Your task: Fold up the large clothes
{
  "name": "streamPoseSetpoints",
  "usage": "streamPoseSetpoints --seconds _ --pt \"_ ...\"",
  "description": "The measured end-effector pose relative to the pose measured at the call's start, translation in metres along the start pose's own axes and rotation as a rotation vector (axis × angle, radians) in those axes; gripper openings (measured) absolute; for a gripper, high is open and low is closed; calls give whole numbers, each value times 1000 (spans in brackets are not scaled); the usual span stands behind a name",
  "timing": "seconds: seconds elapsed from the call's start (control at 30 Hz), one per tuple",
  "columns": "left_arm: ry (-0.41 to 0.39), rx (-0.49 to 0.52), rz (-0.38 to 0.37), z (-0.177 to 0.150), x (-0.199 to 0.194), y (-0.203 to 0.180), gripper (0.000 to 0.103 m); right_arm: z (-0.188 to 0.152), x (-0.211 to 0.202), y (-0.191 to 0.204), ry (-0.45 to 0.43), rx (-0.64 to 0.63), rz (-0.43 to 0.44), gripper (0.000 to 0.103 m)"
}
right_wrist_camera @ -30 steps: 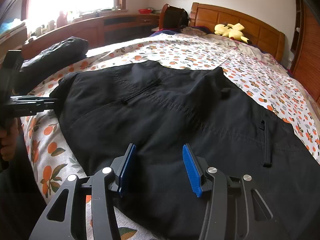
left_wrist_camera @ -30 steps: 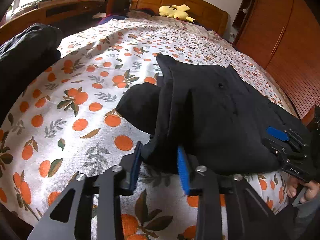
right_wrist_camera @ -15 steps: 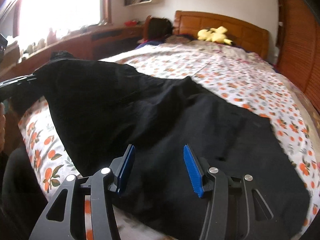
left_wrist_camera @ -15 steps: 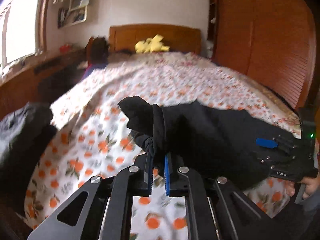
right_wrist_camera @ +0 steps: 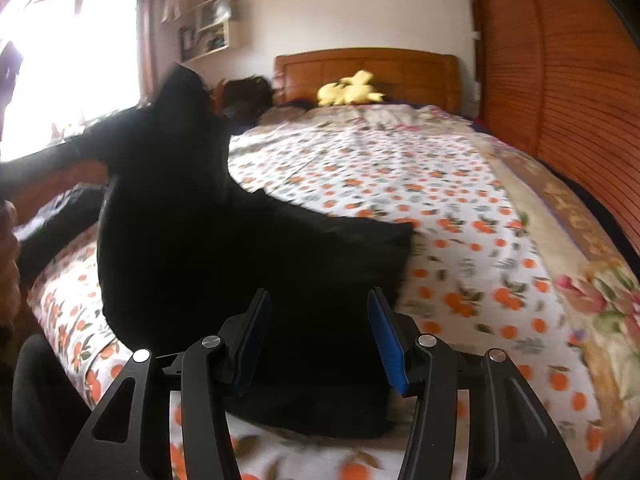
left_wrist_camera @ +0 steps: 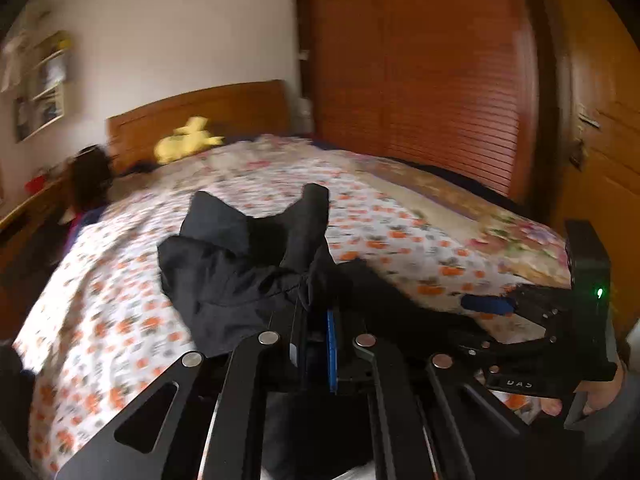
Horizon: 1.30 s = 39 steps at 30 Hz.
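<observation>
left gripper [left_wrist_camera: 318, 322]: clamped on a bunched edge of the black garment [right_wrist_camera: 248, 248] | right gripper [right_wrist_camera: 320, 336]: jaws apart, nothing pinched, cloth beneath | garment: near left of the bed [right_wrist_camera: 460, 208], partly lifted | handling: judged soft, limp, light; best taken at corners or hems

free: bedspread [right_wrist_camera: 460, 208] right half | blocked: lifted black garment [right_wrist_camera: 192, 232] left

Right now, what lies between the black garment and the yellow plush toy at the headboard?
Only bare bedsheet with an orange print lies between the black garment and the yellow plush toy. The right wrist view shows this most clearly.
</observation>
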<state>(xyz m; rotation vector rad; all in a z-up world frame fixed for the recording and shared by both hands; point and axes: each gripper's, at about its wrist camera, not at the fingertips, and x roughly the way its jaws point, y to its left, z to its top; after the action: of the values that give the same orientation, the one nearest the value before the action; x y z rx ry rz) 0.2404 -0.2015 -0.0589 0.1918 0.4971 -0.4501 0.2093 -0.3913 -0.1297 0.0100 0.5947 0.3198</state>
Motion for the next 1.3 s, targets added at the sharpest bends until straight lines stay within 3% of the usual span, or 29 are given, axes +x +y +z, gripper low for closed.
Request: streamPoseSetpoints --seconds 0.2,0.4,0.67,0.77,0.8,0.83,0.9,1.2,1.3 --pt "63 52 -85 -9 42 -55 7 -9 -17 -41 -7 73 -44 49" --pt "107 53 -53 -30 64 -58 10 -22 -20 -55 23 73 -61 49" --pt "125 53 -28 -32 57 -59 15 -21 -26 -55 10 79 -58 49" --pt "125 43 -30 -29 48 -53 21 -17 -26 -47 3 65 -53 49" --pt "121 40 -29 -28 44 -51 28 -15 -27 -44 -1 59 -51 49" --pt "110 33 -31 -28 39 -47 45 -13 -25 -43 -2 56 -50 49" --pt "82 14 -23 -28 27 -41 66 -10 -25 -39 -6 51 -44 49" --pt "80 -26 43 -51 -7 5 66 3 -19 -24 -20 38 -27 49" --pt "85 -48 69 -64 -12 24 72 10 -18 -16 -34 30 -18 49"
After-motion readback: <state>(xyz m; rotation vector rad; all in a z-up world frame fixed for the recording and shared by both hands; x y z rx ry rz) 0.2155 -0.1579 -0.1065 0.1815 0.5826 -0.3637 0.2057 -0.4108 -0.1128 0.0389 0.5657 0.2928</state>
